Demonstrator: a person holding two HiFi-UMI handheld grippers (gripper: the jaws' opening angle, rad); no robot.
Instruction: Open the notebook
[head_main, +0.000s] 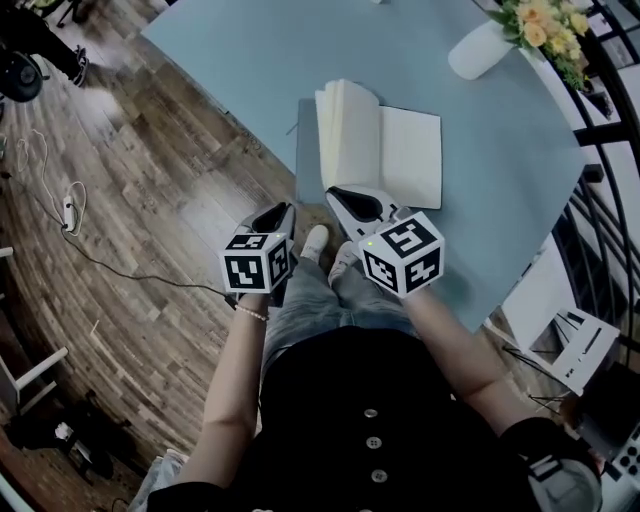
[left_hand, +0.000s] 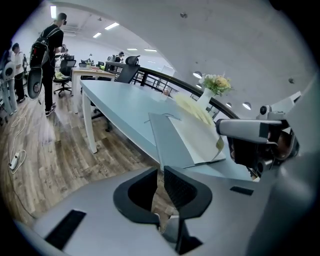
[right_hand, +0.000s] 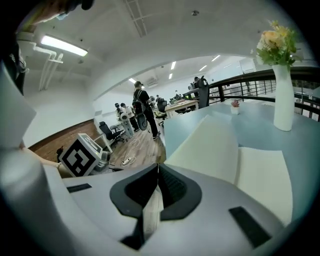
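Notebook (head_main: 380, 150) lies open on the blue table (head_main: 230, 60) at frame centre, the right gripper (head_main: 350, 203) clenched empty by its lower edge, the left gripper (head_main: 280, 215) lower left, slightly parted, empty.

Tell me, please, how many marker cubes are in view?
2: left cube on the left hand-held gripper, over the floor; right cube on the right hand-held gripper, near the notebook.

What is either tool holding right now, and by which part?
Nothing. The right tool is shut empty near the open notebook; the left tool is empty too.
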